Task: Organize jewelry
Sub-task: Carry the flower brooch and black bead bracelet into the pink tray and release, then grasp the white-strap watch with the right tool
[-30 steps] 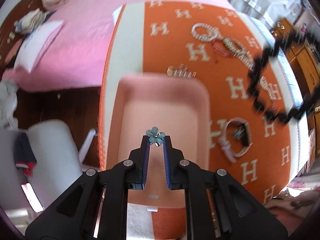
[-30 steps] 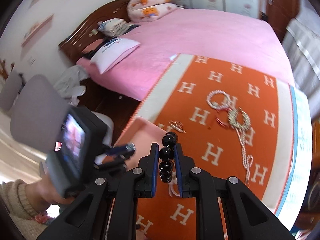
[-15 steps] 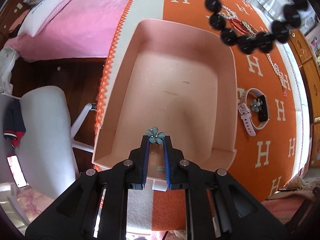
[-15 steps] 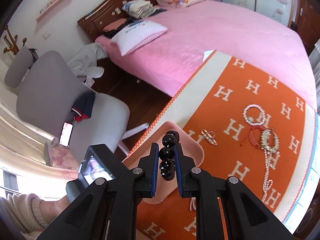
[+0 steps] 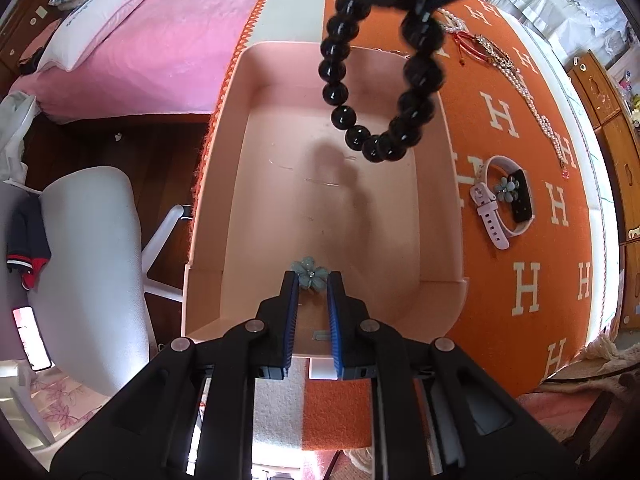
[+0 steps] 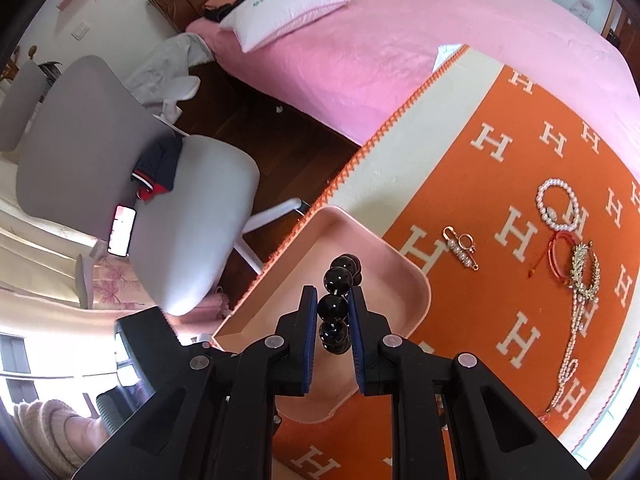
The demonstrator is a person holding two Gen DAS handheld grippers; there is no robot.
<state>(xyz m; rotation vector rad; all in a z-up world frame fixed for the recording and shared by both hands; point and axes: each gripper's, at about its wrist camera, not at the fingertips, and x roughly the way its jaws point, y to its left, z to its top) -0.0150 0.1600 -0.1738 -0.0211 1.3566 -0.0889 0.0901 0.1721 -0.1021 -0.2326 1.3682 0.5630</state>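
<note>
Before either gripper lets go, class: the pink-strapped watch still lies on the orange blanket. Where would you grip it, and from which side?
Take the watch from above, jaws across the loose strap tail that lies flat and clear. Avoid the dark face: a blue flower earring rests against it inside the loop.

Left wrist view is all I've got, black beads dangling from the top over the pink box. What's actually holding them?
Observer: The right gripper is shut on the black bead bracelet, one bead pinched between its pads.
Operator: What's past the box's far end? The beads block that for me.
Observer: A gold pin with pearls lies on the orange blanket, just beyond the pink box.
Operator: I only glimpse some pearls up there. One piece?
Observer: No. A closed ring of white pearls lies apart from the long pearl strand.
</note>
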